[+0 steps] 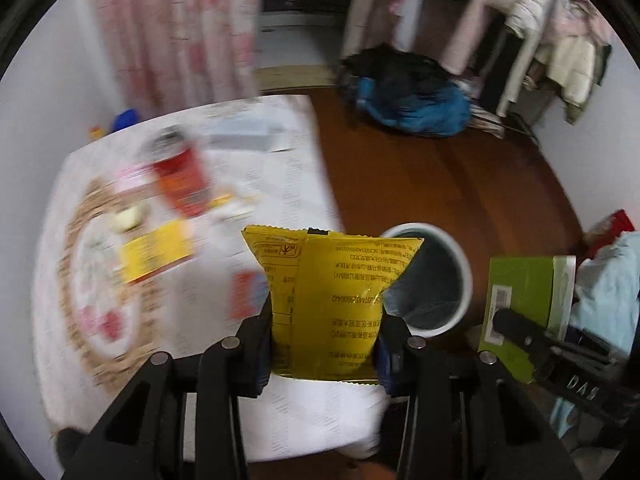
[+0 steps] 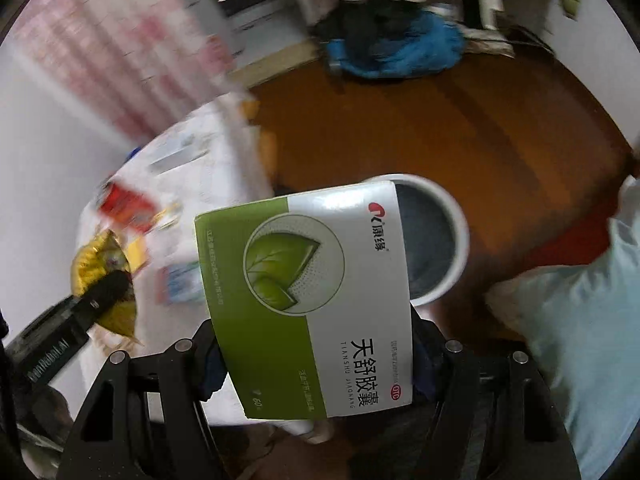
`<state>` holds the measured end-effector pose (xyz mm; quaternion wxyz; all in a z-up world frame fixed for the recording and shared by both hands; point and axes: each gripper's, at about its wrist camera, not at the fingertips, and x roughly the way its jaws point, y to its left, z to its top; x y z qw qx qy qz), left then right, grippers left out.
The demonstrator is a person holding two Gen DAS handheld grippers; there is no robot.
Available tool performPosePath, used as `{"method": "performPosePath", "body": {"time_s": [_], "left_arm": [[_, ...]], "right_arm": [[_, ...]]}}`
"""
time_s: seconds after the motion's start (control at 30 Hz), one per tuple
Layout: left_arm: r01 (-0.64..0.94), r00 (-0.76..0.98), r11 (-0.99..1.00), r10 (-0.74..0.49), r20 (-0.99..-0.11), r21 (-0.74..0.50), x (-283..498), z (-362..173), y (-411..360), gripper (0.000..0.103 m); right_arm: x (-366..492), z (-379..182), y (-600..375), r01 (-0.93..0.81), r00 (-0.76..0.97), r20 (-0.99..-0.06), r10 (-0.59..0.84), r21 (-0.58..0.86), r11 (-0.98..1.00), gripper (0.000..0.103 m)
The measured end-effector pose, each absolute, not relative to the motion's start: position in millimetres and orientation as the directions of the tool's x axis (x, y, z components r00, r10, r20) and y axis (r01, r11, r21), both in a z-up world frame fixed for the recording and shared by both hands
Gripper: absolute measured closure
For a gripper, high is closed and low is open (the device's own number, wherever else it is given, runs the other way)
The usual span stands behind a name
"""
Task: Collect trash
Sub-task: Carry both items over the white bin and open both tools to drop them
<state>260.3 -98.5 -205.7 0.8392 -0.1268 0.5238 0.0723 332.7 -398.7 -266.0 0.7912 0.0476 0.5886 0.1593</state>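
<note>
A yellow snack packet [image 1: 326, 304] is clamped upright between the jaws of the left gripper [image 1: 326, 344], its printed back turned toward the camera. A green-and-white medicine box [image 2: 308, 300] is clamped between the jaws of the right gripper [image 2: 316, 360], its leaf emblem and lettering turned toward the camera. Both items are held above the near right edge of a table [image 1: 280, 420] that is covered by a white patterned cloth.

A white round bin [image 1: 466, 276] is set on the brown wooden floor [image 1: 440, 184] just beside that table edge, partly hidden behind the held packet in the left view and behind the box in the right view. A dark liner is seen inside it; whether anything lies in the bin cannot be told.

On the tabletop, blurred by motion, a red cylindrical can [image 1: 180, 176] is seen toward the middle, a yellow wrapper [image 1: 156, 250] nearer the left side, and a small red-and-blue packet [image 1: 248, 292] close to the near edge. A white open box [image 1: 248, 134] is placed at the far edge.

A blue bundle of clothing [image 1: 416, 108] is seen on the floor, well apart from the bin.
</note>
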Motion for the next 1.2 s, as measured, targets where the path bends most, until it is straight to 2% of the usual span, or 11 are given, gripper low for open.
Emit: {"method": "performPosePath", "body": {"time_s": [0.23,0.43,0.63,0.8,0.83,0.9,0.93,0.97,1.0,1.13,1.2], "left_arm": [[-0.170,0.363,0.970,-0.102,-0.926,-0.174,350.3,-279.3,-166.8,0.066],[-0.132,0.268,0.975,-0.138,-0.954,-0.178,396.5,-352.4,-198.8,0.066],[-0.103,0.208,0.977,-0.163,-0.964,-0.187,418.2,-386.3,-213.1,0.066],[-0.100,0.168,0.976,-0.174,-0.970,-0.193,418.3,-397.7,-214.2,0.063],[-0.097,0.166,0.977,-0.174,-0.971,-0.191,417.1,-398.4,-213.7,0.061],[-0.092,0.174,0.981,-0.151,-0.973,-0.169,416.6,-396.8,-214.3,0.043],[-0.092,0.182,0.983,-0.140,-0.973,-0.158,415.8,-395.5,-215.0,0.027],[-0.091,0.188,0.985,-0.130,-0.973,-0.149,415.4,-394.6,-214.4,0.017],[-0.089,0.191,0.987,-0.118,-0.974,-0.137,413.2,-391.0,-213.6,0.014],[-0.087,0.203,0.992,-0.069,-0.977,-0.088,409.7,-386.2,-211.4,0.006],[-0.081,0.213,0.995,-0.046,-0.976,-0.065,405.6,-380.0,-212.0,0.006]], "right_arm": [[408.3,-351.2,-468.7,-0.054,0.186,-0.940,0.284,0.279,0.959,0.029],[450.7,-431.9,-482.4,-0.008,0.109,-0.958,0.266,0.267,0.964,0.029],[467.7,-486.7,-487.1,0.026,0.052,-0.964,0.260,0.262,0.965,0.029],[472.6,-505.4,-486.5,0.051,0.043,-0.956,0.291,0.293,0.955,0.025],[471.6,-506.8,-487.1,0.053,0.039,-0.954,0.296,0.298,0.953,0.025],[472.4,-508.7,-485.8,0.055,0.039,-0.952,0.305,0.306,0.950,0.021],[472.2,-508.9,-484.7,0.052,0.037,-0.954,0.297,0.298,0.953,0.017],[470.9,-507.6,-483.4,0.049,0.036,-0.959,0.281,0.282,0.958,0.006],[469.7,-507.1,-483.0,0.048,0.040,-0.961,0.275,0.277,0.960,0.002],[462.5,-489.9,-481.1,0.023,0.059,-0.974,0.218,0.219,0.975,0.002],[459.5,-482.8,-481.1,0.013,0.070,-0.980,0.186,0.187,0.982,0.002]]}}
